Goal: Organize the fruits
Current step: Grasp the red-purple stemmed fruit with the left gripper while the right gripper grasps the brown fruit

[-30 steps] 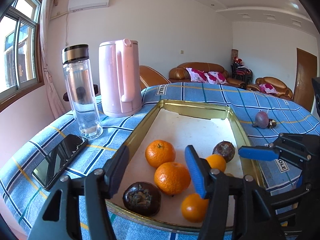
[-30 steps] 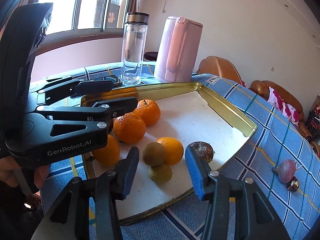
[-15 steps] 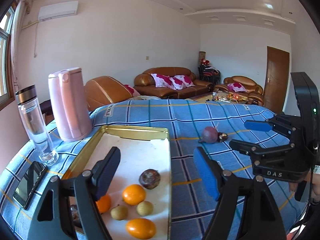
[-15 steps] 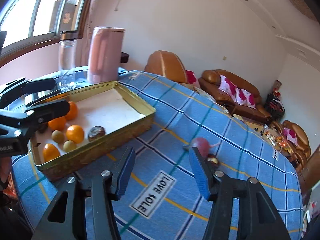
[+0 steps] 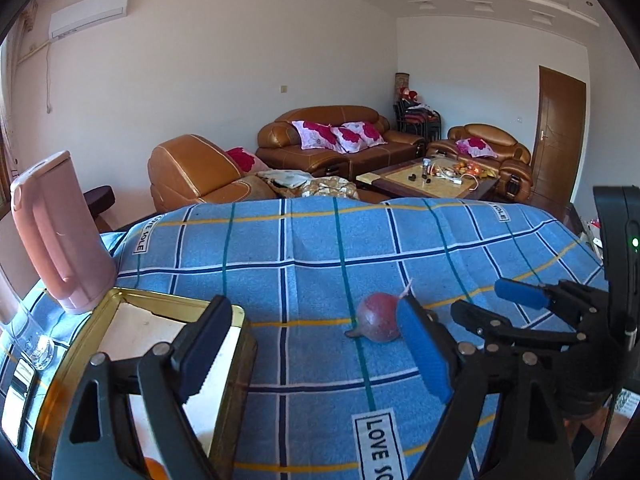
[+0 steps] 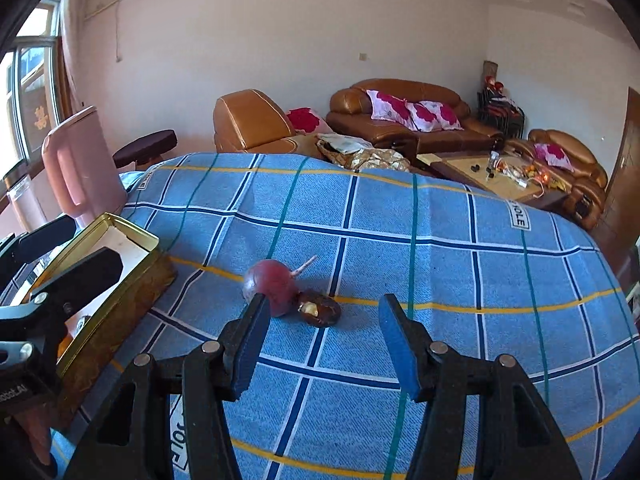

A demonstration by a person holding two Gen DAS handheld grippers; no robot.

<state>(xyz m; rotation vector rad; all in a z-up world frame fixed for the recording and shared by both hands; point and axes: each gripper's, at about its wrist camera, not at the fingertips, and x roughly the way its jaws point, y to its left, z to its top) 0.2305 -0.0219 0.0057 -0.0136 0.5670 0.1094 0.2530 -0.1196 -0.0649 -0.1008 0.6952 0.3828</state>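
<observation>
Two fruits lie loose on the blue checked cloth (image 6: 400,240) that covers the bench: a round reddish-purple fruit (image 6: 271,280) with a pale stem, and, touching it on the right, a smaller dark brown fruit (image 6: 320,309) with a pale broken patch. Both sit outside the gold metal tray (image 5: 240,344), which stands well apart from them toward the left edge of the bench. From the left wrist view the tray's pale floor is mostly hidden behind the near finger; only a sliver of an orange fruit (image 5: 154,470) shows at its bottom edge, and what else it holds cannot be told. A pink kettle (image 5: 60,232) stands just behind the tray's far corner, with its lid down. The foot of a clear glass bottle (image 5: 38,354) stands to the tray's left, its contents not readable.

The left hand-held gripper (image 5: 316,352) has just been opening and its jaws stand wide, nothing between them; the reddish fruit lies just beyond its right finger. The right hand-held gripper (image 6: 324,344) is moderately parted and empty, with both loose fruits just ahead of its fingertips, the reddish one partly behind the left finger.
</observation>
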